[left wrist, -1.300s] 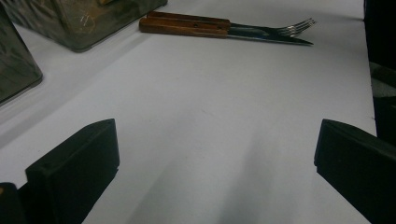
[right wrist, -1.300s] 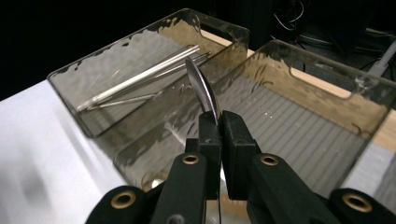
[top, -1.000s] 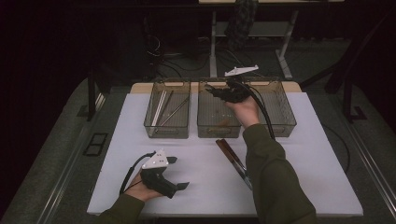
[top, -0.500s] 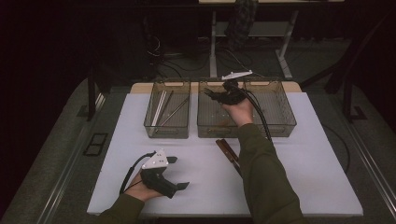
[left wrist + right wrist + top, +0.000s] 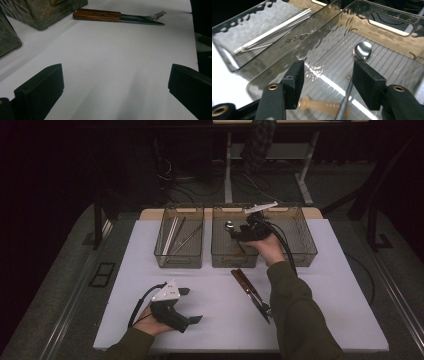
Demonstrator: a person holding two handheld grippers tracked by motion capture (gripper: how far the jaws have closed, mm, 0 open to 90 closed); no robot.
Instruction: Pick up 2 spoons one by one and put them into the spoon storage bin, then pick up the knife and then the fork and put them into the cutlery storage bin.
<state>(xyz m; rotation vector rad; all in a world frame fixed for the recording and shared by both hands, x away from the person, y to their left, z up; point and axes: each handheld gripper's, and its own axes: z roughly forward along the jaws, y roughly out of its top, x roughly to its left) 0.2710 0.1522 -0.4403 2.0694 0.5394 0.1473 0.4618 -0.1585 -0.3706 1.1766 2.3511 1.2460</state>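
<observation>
The right claw [image 5: 327, 82], jaws just opening, has released a spoon [image 5: 361, 51] into the clear bin [image 5: 387, 17]; left claw [image 5: 112, 85] released.

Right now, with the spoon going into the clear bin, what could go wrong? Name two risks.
1. The right gripper has just been opening, jaws apart; the spoon lies slanted against one pad, so lifting away could drag it along.
2. The knife and fork lie beside the person's right sleeve on the table; pulling the arm back could knock them askew.
</observation>
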